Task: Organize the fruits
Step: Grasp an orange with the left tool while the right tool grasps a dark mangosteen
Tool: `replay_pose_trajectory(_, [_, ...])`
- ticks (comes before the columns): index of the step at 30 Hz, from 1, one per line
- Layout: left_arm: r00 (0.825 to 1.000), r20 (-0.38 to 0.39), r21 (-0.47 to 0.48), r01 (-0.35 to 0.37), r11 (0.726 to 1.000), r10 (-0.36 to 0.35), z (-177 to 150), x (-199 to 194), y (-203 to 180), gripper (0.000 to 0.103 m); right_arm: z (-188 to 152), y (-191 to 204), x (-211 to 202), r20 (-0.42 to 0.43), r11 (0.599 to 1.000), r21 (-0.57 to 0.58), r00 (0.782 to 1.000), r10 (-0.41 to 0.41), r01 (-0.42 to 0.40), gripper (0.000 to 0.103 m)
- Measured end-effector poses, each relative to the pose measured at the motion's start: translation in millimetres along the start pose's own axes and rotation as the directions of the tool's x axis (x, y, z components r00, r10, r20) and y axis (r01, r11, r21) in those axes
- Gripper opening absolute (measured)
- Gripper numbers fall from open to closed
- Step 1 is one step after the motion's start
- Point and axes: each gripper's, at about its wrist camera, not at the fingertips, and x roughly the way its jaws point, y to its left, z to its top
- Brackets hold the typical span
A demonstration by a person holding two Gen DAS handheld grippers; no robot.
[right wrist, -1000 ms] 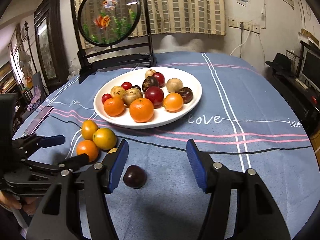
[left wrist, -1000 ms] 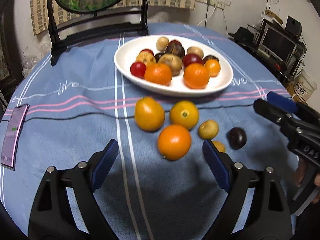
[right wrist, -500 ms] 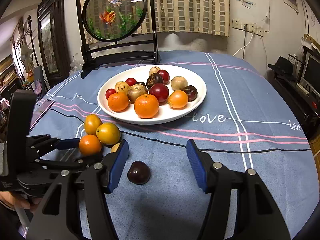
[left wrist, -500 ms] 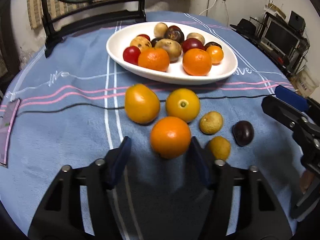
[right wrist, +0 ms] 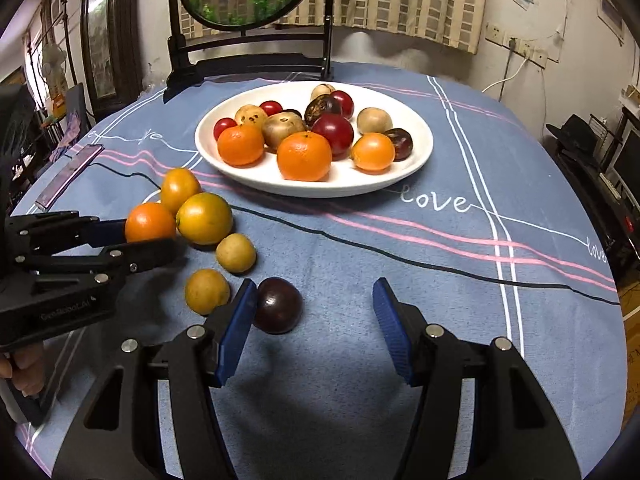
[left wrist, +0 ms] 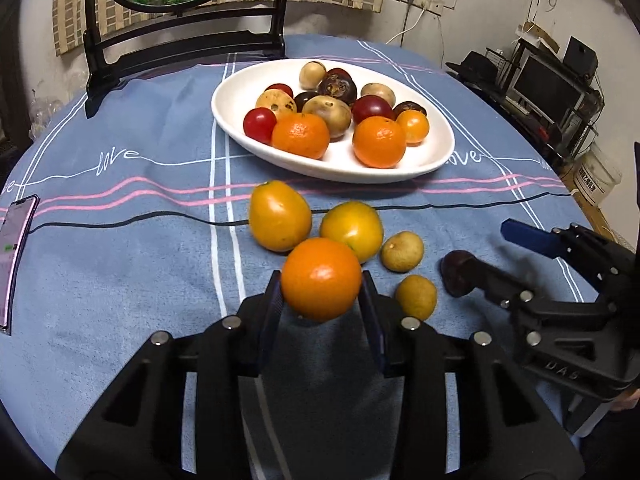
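Round orange (left wrist: pixel 321 278) clamped between pads, five loose fruits nearby, white plate (left wrist: pixel 236 98) heaped

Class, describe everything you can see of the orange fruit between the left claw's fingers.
The orange fruit is round, bright orange and smooth with a slight sheen, seemingly whole. It sits between the left claw, whose jaws have just been closing and now press its sides. It is nearest of the loose fruits on the blue tablecloth, in front of two yellow-orange fruits; contact with them is unclear.

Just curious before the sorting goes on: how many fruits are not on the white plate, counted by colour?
Orange fruit: 1
Yellow-orange fruits: 2
Small tan fruits: 2
Dark purple fruit: 1
Total: 6
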Motion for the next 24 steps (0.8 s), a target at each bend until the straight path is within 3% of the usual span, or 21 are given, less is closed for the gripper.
replay_pose_trajectory(8, [1.0, -0.003, 0.012, 0.001, 1.0, 0.0, -1.5, -0.1, -2.1, 0.039, -3.3, 17.2, 6.0, -0.03, 0.997, -0.069, 0.999, 0.021, -0.023, 0.06])
replay_pose_trajectory(12, [1.0, -0.005, 0.022, 0.001, 1.0, -0.001, -2.7, 1.4, -5.0, 0.039, -1.3, 23.0, 7.2, -0.02, 0.996, -0.084, 1.0, 0.017, -0.018, 0.048])
replay_pose_trajectory(17, [1.0, -0.015, 0.027, -0.006, 1.0, 0.006, -3.9, 4.7, -6.5, 0.039, 1.1, 31.3, 16.0, -0.024, 0.995, -0.102, 1.0, 0.012, -0.014, 0.043])
replay_pose_trajectory(21, [1.0, -0.021, 0.024, -0.005, 1.0, 0.005, -4.3, 6.5, -5.5, 0.039, 0.8, 32.6, 18.6, -0.044, 0.993, -0.096, 0.997, 0.058, -0.062, 0.027])
replay_pose_trajectory(24, [1.0, -0.004, 0.031, -0.002, 1.0, 0.002, -4.0, 4.0, -5.6, 0.039, 1.6, 27.1, 9.1, -0.007, 0.996, -0.08, 0.999, 0.036, -0.037, 0.027])
